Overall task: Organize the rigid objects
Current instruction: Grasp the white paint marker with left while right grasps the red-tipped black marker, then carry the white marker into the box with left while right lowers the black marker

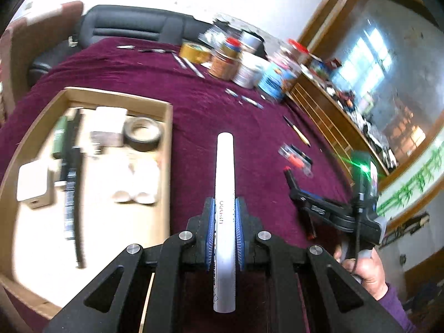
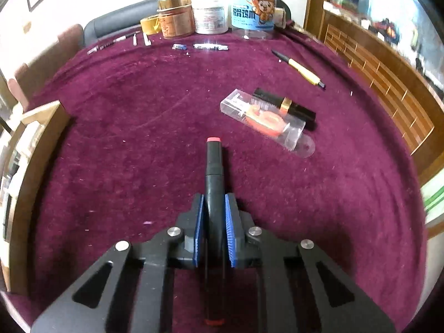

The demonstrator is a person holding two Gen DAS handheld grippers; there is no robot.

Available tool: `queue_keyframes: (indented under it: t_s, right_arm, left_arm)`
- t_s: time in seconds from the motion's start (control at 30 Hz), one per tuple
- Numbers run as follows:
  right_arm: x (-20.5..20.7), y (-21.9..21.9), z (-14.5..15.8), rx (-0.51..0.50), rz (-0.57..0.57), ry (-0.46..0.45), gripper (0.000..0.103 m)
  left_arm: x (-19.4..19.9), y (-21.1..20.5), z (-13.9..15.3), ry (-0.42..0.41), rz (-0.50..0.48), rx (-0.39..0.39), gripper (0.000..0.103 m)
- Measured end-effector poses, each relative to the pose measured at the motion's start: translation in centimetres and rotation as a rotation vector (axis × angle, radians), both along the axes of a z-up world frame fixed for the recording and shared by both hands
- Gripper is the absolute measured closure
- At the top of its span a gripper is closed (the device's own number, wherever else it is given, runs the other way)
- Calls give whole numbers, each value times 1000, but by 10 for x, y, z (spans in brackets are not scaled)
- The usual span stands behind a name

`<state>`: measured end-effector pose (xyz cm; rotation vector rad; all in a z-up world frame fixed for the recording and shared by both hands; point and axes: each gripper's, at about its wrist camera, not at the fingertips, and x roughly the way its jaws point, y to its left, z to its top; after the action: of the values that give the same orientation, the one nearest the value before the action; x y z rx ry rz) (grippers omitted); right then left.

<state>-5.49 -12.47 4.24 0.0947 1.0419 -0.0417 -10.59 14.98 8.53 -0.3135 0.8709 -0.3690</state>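
My left gripper (image 1: 224, 208) is shut on a white tube-shaped pen (image 1: 225, 172) that sticks out forward above the maroon cloth, just right of the wooden box (image 1: 166, 127). The box holds a roll of black tape (image 1: 143, 133), a white adapter (image 1: 33, 183), a black stick and other items. My right gripper (image 2: 214, 205) is shut on a black marker with a red cap (image 2: 213, 161). In the left wrist view the right gripper (image 1: 291, 183) hangs at the right with the marker, a hand behind it.
A clear case with an orange item (image 2: 266, 119), a black and gold lipstick (image 2: 288, 105) and a yellow pen (image 2: 302, 72) lie on the cloth (image 2: 138, 138). Jars and tape rolls (image 2: 208, 14) stand along the far edge, small pieces before them. A wooden shelf (image 2: 383, 69) runs on the right.
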Motion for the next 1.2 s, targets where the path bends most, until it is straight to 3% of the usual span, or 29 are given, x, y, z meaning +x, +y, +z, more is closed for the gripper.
queue_keyframes:
  t_s: [0.23,0.37,0.6,0.9,1.2]
  right_arm:
    - [-15,-3,18,207,20,-20,91]
    - [-21,16,34,254,72,-40,91]
    - [-18,72,56,320,207,-36,91]
    - [-4,167,59,403,374,42,90]
    - [15,244,27,384,432,147,90]
  left_arm:
    - [-4,71,-11,28,156,-43,92]
    - [-7,115,-30,85,255,-74,92]
    - [-5,150,-54,168,336,-35,92]
    - [8,150,-64,222,295,-20,92]
    - [24,141,-68,259,240,29,92]
